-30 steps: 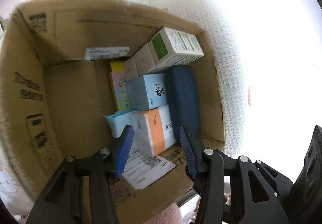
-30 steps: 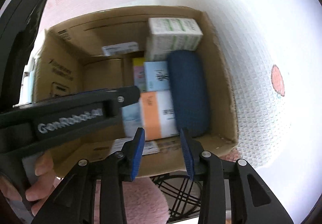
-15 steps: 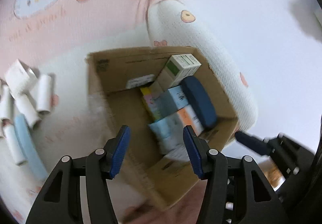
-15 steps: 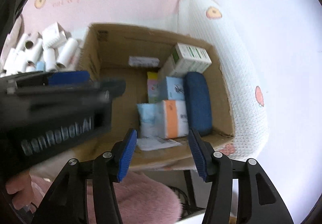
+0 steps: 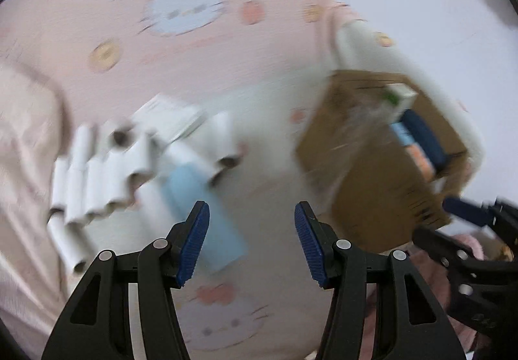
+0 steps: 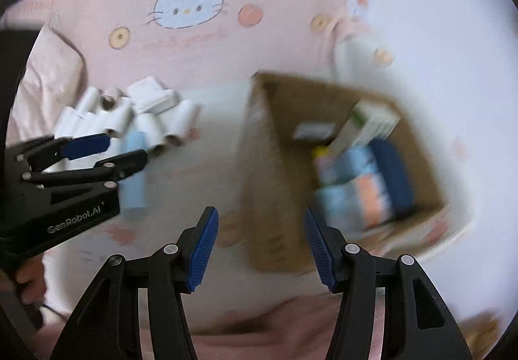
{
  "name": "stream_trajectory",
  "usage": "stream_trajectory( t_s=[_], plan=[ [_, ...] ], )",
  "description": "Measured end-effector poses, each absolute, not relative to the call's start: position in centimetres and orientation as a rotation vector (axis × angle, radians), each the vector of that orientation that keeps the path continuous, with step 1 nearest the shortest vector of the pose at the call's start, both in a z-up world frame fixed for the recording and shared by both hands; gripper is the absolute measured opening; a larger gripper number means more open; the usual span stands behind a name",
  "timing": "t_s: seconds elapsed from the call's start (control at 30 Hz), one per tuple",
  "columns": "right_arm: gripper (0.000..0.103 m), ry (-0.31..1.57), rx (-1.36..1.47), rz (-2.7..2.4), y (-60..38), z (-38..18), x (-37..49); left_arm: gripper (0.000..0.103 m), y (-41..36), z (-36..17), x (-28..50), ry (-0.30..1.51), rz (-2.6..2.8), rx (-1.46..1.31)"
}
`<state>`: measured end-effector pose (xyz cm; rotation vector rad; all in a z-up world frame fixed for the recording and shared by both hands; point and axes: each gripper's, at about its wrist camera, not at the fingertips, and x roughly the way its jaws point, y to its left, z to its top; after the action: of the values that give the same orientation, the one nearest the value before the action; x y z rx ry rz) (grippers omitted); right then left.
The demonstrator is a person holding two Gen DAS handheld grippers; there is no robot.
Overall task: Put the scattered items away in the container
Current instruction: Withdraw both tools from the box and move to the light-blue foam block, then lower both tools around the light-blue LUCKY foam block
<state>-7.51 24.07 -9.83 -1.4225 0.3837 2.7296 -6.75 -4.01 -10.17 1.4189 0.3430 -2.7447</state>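
Observation:
A cardboard box [image 6: 275, 166] stands on the bed at the right; it also shows in the left wrist view [image 5: 372, 185]. It holds several small boxes and a dark blue case [image 6: 391, 172]. A heap of white rolls [image 5: 97, 172] and a light blue box [image 5: 207, 214] lie on the bed left of it; the rolls [image 6: 129, 120] and blue box [image 6: 134, 179] show in the right wrist view too. My left gripper [image 5: 252, 243] is open and empty above the bed by the blue box. My right gripper [image 6: 260, 250] is open and empty before the cardboard box.
A pink cartoon-cat bedsheet [image 6: 194, 46] covers the bed. A white waffle-knit pillow [image 5: 372, 56] lies behind the cardboard box. A pale pink cloth [image 5: 22, 133] is bunched at the left. Both views are motion-blurred.
Both grippers have pulled back from the cardboard box and swung left. The heap of white rolls and the blue box have come into view. Both stay open and empty.

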Motion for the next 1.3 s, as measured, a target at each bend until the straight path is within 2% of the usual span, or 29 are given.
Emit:
stream_trajectory(
  t_s=[0.07, 0.23, 0.33, 0.4, 0.47, 0.5, 0.53, 0.63, 0.77, 0.87, 0.9, 1.03, 1.1, 1.13, 1.17, 1.3],
  plan=[
    [0.053, 0.530, -1.504, 2.791, 22.8, -10.8, -7.7, 0.059, -6.5, -11.5, -5.3, 0.439, -2.690, 1.440],
    [0.053, 0.367, -1.585, 2.789, 19.3, -12.4, -9.4, 0.059, -11.8, -14.8, -2.5, 0.754, -2.545, 1.443],
    [0.053, 0.391, -1.614, 2.809, 17.9, -13.3, -10.9, 0.059, -13.8, -16.3, -1.7, 0.943, -2.482, 1.452],
    [0.053, 0.512, -1.636, 2.832, 17.4, -14.1, -11.8, 0.059, -14.3, -16.8, -1.7, 0.978, -2.473, 1.446],
    [0.053, 0.630, -1.650, 2.860, 17.2, -15.0, -12.9, 0.051, -14.0, -17.5, -2.4, 0.938, -2.491, 1.500],
    [0.053, 0.686, -1.636, 2.851, 17.1, -15.3, -13.2, 0.043, -13.8, -18.0, -2.8, 0.933, -2.496, 1.527],
    [0.053, 0.738, -1.645, 2.845, 17.1, -15.9, -13.8, 0.042, -13.6, -18.9, -3.4, 0.956, -2.494, 1.552],
    [0.053, 0.899, -1.700, 2.787, 17.1, -18.2, -15.6, 0.042, -13.4, -21.4, -4.5, 1.098, -2.441, 1.575],
    [0.053, 0.996, -1.716, 2.718, 17.1, -20.2, -17.1, 0.042, -13.8, -24.7, -5.3, 1.354, -2.310, 1.565],
    [0.053, 1.040, -1.709, 2.717, 16.8, -21.0, -18.0, 0.042, -13.6, -25.7, -5.6, 1.394, -2.287, 1.574],
    [0.053, 1.142, -1.578, 2.670, 16.7, -21.1, -18.2, 0.042, -13.5, -25.8, -5.7, 1.383, -2.293, 1.572],
    [0.053, 1.196, -1.534, 2.729, 15.8, -21.7, -19.7, 0.042, -13.5, -27.1, -6.0, 1.415, -2.262, 1.581],
    [0.044, 1.218, -1.519, 2.726, 15.7, -22.1, -20.4, 0.043, -13.7, -27.6, -6.1, 1.473, -2.248, 1.568],
    [0.023, 1.229, -1.494, 2.720, 15.8, -22.3, -20.7, 0.044, -13.9, -27.8, -6.0, 1.514, -2.255, 1.545],
    [0.016, 1.248, -1.481, 2.707, 16.0, -22.7, -20.9, 0.044, -14.2, -27.9, -6.0, 1.539, -2.251, 1.529],
    [0.015, 1.311, -1.477, 2.669, 16.5, -23.8, -21.6, 0.046, -14.9, -28.3, -6.1, 1.606, -2.227, 1.482]
  ],
)
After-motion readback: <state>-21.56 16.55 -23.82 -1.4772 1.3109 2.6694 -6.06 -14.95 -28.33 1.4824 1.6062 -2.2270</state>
